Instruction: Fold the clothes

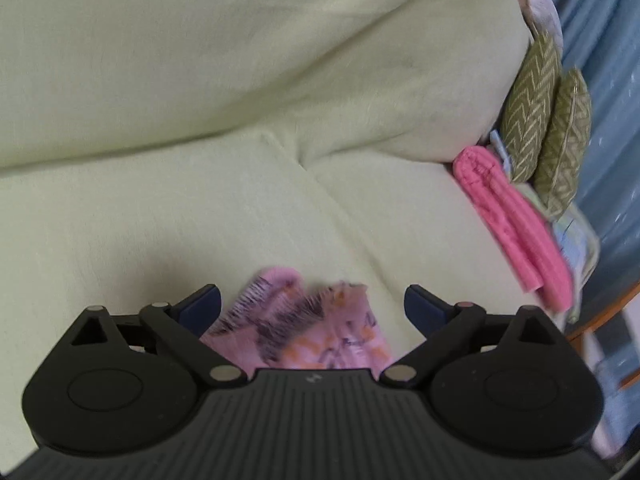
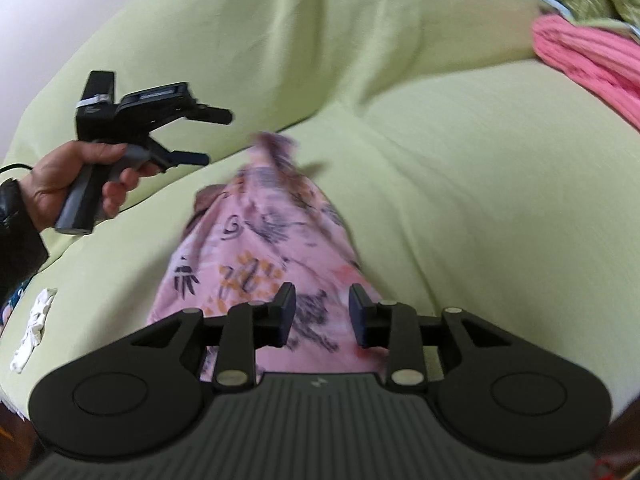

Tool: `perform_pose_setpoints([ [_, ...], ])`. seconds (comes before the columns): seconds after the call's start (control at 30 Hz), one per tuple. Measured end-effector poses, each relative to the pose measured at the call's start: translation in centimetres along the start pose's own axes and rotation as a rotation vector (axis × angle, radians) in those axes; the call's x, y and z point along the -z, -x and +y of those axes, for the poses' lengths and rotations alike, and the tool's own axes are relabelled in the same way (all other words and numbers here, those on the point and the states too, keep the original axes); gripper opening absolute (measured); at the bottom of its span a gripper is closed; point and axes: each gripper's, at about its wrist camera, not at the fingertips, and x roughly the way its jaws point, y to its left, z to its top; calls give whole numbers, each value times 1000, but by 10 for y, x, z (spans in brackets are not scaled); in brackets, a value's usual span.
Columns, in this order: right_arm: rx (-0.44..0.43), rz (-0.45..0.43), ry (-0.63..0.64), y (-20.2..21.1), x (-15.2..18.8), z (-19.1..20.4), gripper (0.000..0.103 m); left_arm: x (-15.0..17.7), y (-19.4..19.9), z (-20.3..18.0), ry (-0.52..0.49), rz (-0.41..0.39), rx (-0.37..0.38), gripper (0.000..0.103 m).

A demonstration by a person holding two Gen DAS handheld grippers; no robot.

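Green sofa (image 1: 200,220) under pink printed garment (image 2: 260,248)

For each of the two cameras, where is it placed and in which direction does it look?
Left wrist: sits on the left tongs, open above the pink patterned garment, facing the sofa back; only the tongs show.
Right wrist: sits on the right tongs, open over the same garment, looking along the sofa; the person's left hand shows, holding the left tongs.
Shared: the garment, the folded pink cloth and the green patterned cushions.
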Motion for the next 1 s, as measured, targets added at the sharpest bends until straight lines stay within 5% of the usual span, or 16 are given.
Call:
perform_pose_setpoints([
  [0.2, -20, -29, 118, -39, -31, 8, 49, 26, 6, 23, 5, 37, -70, 88],
  [0.37, -50, -34, 215, -99, -69, 15, 52, 49, -4, 28, -64, 77, -126, 22],
  [0.7, -209, 155, -25, -223, -134, -2, 61, 64, 13, 42, -151, 9, -160, 0],
  [0.73, -216, 170, -30, -228, -136, -1, 52, 66, 14, 45, -140, 1, -157, 0],
  [0.77, -216, 182, -15, -231, -136, 2, 22, 68, 15, 49, -129, -7, -153, 0],
  [0.8, -219, 173, 14, -229, -138, 7, 10, 70, 17, 52, -117, -15, -150, 0],
  [1.0, -359, -11, 153, -211, -148, 28, 11, 75, 29, 71, -37, -92, -135, 0],
])
